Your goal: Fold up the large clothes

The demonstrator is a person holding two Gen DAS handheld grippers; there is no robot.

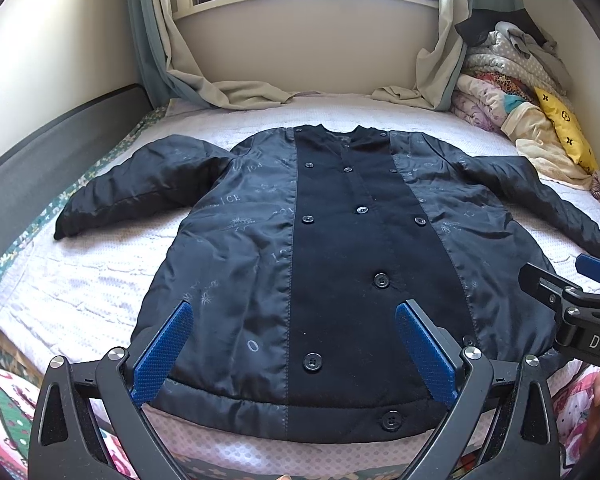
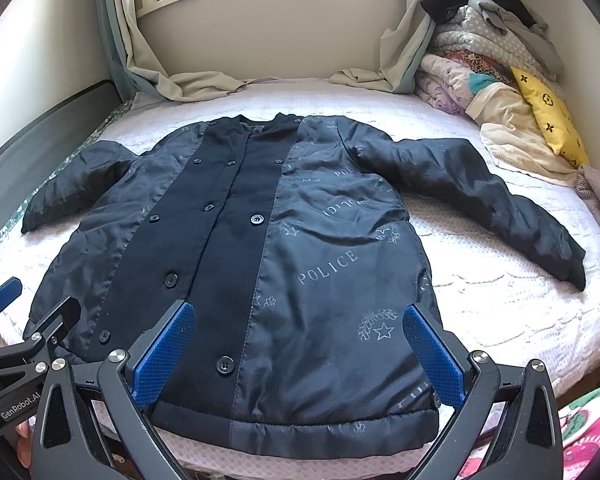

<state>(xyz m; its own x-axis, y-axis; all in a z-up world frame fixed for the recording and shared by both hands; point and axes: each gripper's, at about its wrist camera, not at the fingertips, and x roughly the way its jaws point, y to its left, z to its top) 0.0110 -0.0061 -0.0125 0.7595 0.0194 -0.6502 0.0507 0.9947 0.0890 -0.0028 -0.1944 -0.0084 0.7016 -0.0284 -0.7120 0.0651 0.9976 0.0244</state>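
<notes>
The coat lies flat on the bed, face up, buttoned, collar at 12 o'clock, hem at 6, nearest the tongs. Sleeves are spread toward 9 and 3, so the whole outline is laid out, prob. so the first fold can be judged.

Left tongs hang over the hem, pads wide apart, nothing between them. Right tongs likewise: apart, empty, above the hem's right half. Both sit at the 6 o'clock edge, likely because the hem corners are the easiest grab pts.

Hard to read: whether the pads touch the cloth or hover can't be told. Coat's back and underside are hidden. In the left view only the right tongs' tip shows at 3 o'clock. Print on the lining is faint, partly illegible. The pile at 2 o'clock is a jumble of bedding.
</notes>
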